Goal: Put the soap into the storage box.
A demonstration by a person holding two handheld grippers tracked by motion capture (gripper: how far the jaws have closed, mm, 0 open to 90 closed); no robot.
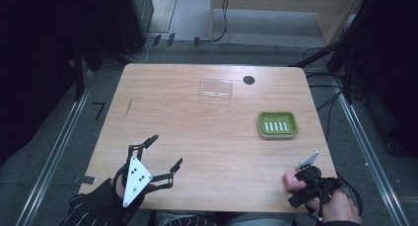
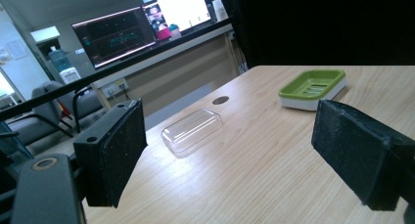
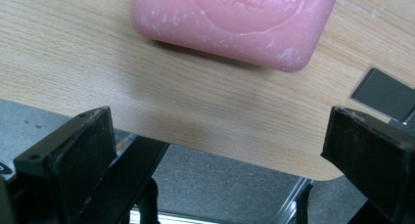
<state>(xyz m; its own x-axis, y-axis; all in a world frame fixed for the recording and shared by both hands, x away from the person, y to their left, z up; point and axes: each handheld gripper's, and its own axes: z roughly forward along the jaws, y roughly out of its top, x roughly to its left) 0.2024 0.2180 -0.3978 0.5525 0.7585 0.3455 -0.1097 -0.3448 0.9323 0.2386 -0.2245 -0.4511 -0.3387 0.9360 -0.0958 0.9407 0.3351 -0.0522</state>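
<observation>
Wooden bench (image 1: 207, 132) carries a clear lid (image 1: 216, 88), a green soap dish (image 1: 278, 124) and pink soap (image 3: 235, 23); both left gripper (image 1: 164, 154) and right gripper (image 3: 220, 155) jaws gape wide, empty.

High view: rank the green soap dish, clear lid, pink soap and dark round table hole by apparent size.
1. green soap dish
2. clear lid, close to the dish, so unsure
3. pink soap, partly hidden by the right tool
4. dark round hole
</observation>
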